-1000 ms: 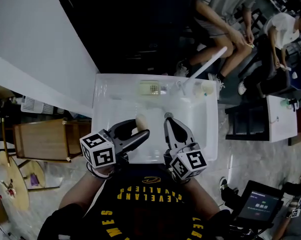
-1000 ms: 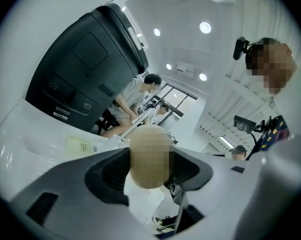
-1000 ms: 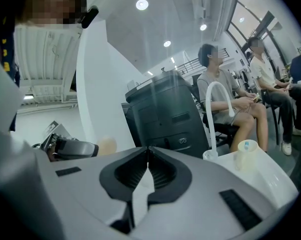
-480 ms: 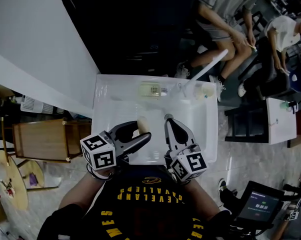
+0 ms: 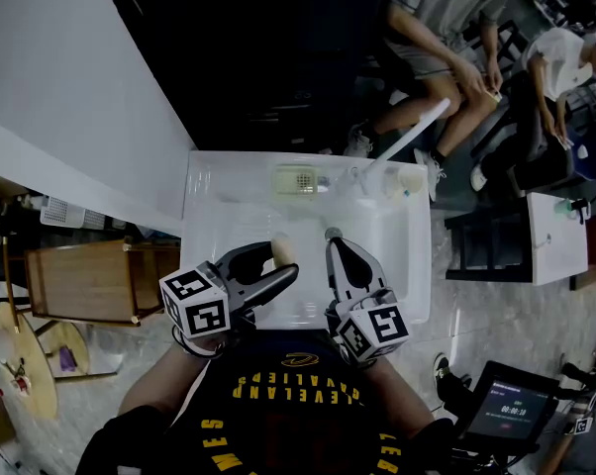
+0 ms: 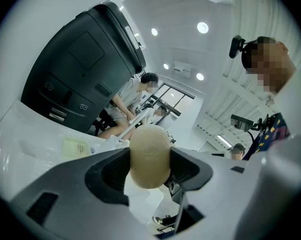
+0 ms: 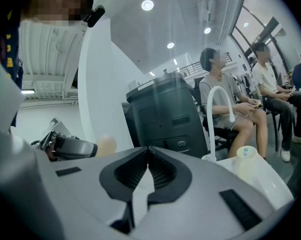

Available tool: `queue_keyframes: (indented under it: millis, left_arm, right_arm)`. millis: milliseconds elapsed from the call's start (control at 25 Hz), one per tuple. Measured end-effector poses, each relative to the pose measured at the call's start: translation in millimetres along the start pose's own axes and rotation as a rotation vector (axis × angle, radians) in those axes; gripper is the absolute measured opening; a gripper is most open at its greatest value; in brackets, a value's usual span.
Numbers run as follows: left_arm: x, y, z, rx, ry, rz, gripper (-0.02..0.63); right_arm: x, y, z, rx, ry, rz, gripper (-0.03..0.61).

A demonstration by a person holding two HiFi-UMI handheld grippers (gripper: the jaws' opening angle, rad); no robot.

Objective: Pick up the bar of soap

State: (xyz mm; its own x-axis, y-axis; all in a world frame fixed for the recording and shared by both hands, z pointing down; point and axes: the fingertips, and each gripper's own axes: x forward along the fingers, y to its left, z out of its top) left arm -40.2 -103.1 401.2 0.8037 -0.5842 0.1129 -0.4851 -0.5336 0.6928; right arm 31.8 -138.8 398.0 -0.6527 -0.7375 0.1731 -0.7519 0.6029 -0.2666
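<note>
While the left gripper (image 5: 276,261) is clamping the soap (image 5: 282,248) between its widely spread jaws, the pale oval bar is sticking out past the pads, over the near part of the white sink (image 5: 205,202). Both pads are pressing on the bar's sides. The right gripper (image 5: 334,239) is hovering just beside it, over the same basin. Its jaws are closed together and are gripping nothing. A white faucet (image 5: 409,135) is slanting up from the sink's far rim, and people (image 5: 447,18) are sitting beyond it.
</note>
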Motion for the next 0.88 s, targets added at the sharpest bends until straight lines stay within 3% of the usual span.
queue_keyframes:
  millis: [880]
  left_arm:
    - [3.5, 1.9, -2.6, -0.005, 0.002, 0.003, 0.264]
  right_arm:
    - [0.2, -1.7, -6.1, 0.015, 0.011, 0.007, 0.018]
